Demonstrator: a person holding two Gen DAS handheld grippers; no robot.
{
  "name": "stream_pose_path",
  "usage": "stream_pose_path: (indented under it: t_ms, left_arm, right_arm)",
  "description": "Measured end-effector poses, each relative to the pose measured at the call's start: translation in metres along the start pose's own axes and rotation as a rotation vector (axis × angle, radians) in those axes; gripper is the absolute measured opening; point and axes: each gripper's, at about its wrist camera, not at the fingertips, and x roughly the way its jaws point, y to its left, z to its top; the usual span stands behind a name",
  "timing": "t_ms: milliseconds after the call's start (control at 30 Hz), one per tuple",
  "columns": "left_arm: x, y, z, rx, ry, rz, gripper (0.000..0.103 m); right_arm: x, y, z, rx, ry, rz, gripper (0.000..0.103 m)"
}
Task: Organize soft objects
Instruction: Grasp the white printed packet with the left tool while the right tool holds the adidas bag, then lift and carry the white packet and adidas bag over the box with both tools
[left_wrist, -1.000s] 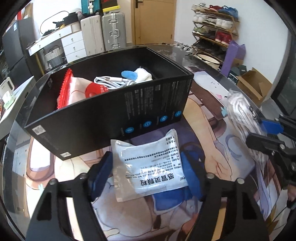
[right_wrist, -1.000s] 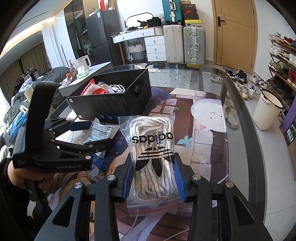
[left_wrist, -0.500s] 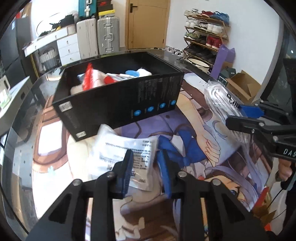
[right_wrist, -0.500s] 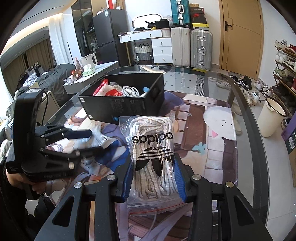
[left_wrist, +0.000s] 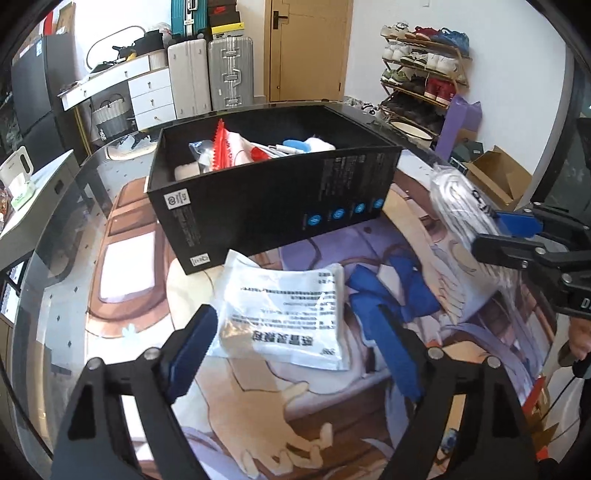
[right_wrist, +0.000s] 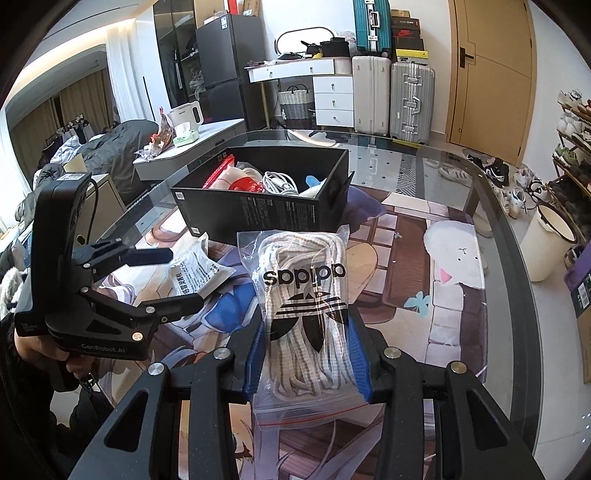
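Observation:
A white printed pouch lies flat on the picture mat in front of a black box. My left gripper is open, its blue pads either side of the pouch's near end, just short of it. The left gripper also shows in the right wrist view, with the pouch between its fingers. My right gripper is shut on a clear zip bag of white laces with a black logo, held above the table. The bag shows at the right of the left wrist view. The box holds a red-and-white packet, white cables and a blue item.
The glass table carries a printed mat. Its curved edge runs at the right, with a white bin and shoe rack on the floor beyond. A side counter with a kettle stands at the left. Suitcases stand at the back.
My left gripper closed partway half a second ago and is now open wide again, with the pouch lying flat between its pads. My right gripper keeps its hold on the lace bag.

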Motion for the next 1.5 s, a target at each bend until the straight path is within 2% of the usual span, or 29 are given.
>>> stream_pose_path:
  t_ms: [133, 267, 367, 467, 533, 933, 967, 1000, 1233, 1267, 1300, 1333, 1400, 1500]
  left_arm:
    - [0.014, 0.008, 0.007, -0.033, 0.050, 0.028, 0.086]
    - [0.020, 0.014, 0.010, -0.049, 0.061, 0.021, 0.094]
    - [0.022, 0.013, 0.011, -0.042, 0.060, 0.018, 0.092]
    - [0.020, 0.006, 0.010, 0.007, 0.037, 0.026, 0.069]
    - [0.017, 0.006, 0.008, 0.017, 0.023, -0.008, 0.060]
    - [0.003, 0.004, 0.003, 0.008, -0.007, -0.038, 0.051]
    - [0.001, 0.005, 0.003, 0.008, -0.011, -0.046, 0.039]
    - [0.001, 0.006, 0.004, 0.003, 0.001, -0.054, 0.020]
    - [0.002, 0.009, 0.000, -0.006, 0.007, -0.054, 0.024]
    - [0.001, 0.010, -0.001, -0.008, 0.006, -0.052, 0.032]
    - [0.001, 0.011, 0.000, -0.016, 0.007, -0.043, 0.051]
    - [0.000, 0.012, 0.000, -0.020, 0.005, -0.027, 0.058]
    - [-0.002, 0.016, 0.000, -0.029, -0.006, -0.001, 0.059]
    - [0.001, 0.027, 0.002, -0.059, 0.009, -0.008, 0.060]
  right_arm:
    - [0.002, -0.001, -0.001, -0.001, 0.005, 0.000, 0.040]
    - [0.002, -0.002, -0.001, 0.000, 0.008, -0.002, 0.040]
    - [0.005, -0.004, -0.001, 0.003, 0.010, -0.002, 0.040]
    - [0.006, -0.004, -0.001, 0.002, 0.013, 0.001, 0.040]
    - [0.007, -0.003, -0.001, -0.001, 0.013, 0.003, 0.040]
    - [0.006, 0.002, 0.001, -0.013, 0.009, 0.011, 0.040]
    - [0.006, 0.003, 0.002, -0.014, 0.008, 0.011, 0.040]
    - [0.006, 0.003, 0.002, -0.015, 0.007, 0.011, 0.040]
    - [0.006, 0.007, 0.004, -0.026, 0.006, 0.016, 0.040]
    - [0.006, 0.007, 0.004, -0.026, 0.006, 0.017, 0.040]
    - [0.006, 0.007, 0.004, -0.025, 0.007, 0.017, 0.040]
    - [0.006, 0.007, 0.004, -0.026, 0.009, 0.016, 0.040]
    - [0.007, 0.008, 0.004, -0.027, 0.009, 0.016, 0.040]
    - [0.007, 0.008, 0.003, -0.025, 0.012, 0.015, 0.040]
